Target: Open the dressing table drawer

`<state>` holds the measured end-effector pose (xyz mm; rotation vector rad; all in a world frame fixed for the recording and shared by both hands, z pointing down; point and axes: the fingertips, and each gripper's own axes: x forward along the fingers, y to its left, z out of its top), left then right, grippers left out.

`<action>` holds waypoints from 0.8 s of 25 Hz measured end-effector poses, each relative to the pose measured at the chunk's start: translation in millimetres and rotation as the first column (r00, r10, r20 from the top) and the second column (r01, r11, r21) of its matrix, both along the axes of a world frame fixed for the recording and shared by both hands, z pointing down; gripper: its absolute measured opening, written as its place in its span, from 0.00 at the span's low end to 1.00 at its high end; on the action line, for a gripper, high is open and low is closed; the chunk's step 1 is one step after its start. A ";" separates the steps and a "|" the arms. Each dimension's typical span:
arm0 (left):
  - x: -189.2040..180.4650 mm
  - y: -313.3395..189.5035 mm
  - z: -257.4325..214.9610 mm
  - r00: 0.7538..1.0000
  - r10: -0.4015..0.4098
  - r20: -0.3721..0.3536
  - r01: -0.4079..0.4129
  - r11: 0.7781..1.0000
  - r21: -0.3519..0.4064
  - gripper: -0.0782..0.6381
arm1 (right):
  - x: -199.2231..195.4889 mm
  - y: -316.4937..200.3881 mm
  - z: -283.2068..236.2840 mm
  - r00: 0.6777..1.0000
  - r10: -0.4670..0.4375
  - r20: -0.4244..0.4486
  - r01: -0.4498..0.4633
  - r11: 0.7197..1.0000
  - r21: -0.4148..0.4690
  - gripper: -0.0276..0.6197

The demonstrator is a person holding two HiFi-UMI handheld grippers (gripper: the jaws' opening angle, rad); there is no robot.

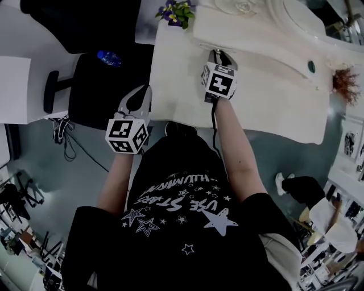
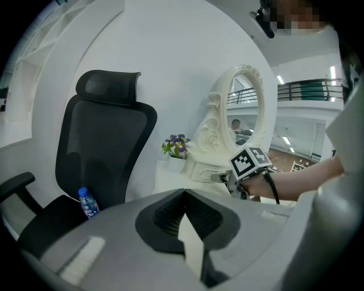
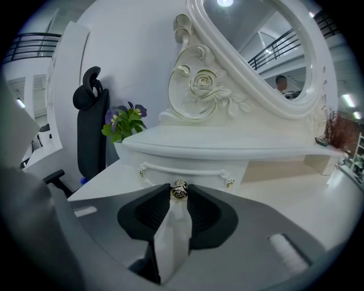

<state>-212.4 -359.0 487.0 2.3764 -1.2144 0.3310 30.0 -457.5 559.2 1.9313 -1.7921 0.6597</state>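
The white dressing table (image 1: pixel 273 91) carries an ornate oval mirror (image 3: pixel 256 51) on a raised shelf. Under that shelf sits a small drawer (image 3: pixel 199 173) with a gold rose-shaped knob (image 3: pixel 180 189). My right gripper (image 3: pixel 180 196) is shut on this knob, and the jaws pinch it from both sides. In the head view the right gripper (image 1: pixel 219 55) points at the drawer near the table's back left. My left gripper (image 1: pixel 144 94) hangs in the air off the table's left edge, shut on nothing (image 2: pixel 185 194).
A black mesh office chair (image 1: pixel 108 79) stands left of the table with a blue-capped water bottle (image 1: pixel 108 57) on its seat. A pot of purple flowers (image 1: pixel 177 12) sits at the table's back left corner. Dried reddish twigs (image 1: pixel 343 84) stand at the right end.
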 end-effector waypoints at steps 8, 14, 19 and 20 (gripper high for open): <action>-2.0 25.9 -8.5 0.995 -0.090 0.047 0.089 0.996 0.016 0.11 | -4.4 12.7 1.7 1.000 -0.029 -0.002 0.029 1.000 0.002 0.23; -2.2 49.0 -4.3 0.984 -0.163 0.068 0.162 0.987 0.014 0.11 | -8.8 22.3 -0.6 0.997 -0.072 0.020 0.072 0.997 -0.006 0.23; 6.8 61.3 -6.1 0.978 -0.198 0.073 0.197 0.980 0.022 0.11 | -7.5 28.8 0.2 0.994 -0.105 0.033 0.105 0.994 -0.015 0.23; 8.8 63.0 -6.3 0.977 -0.200 0.074 0.199 0.980 0.023 0.11 | -6.2 29.4 0.6 0.994 -0.102 0.032 0.103 0.995 -0.017 0.23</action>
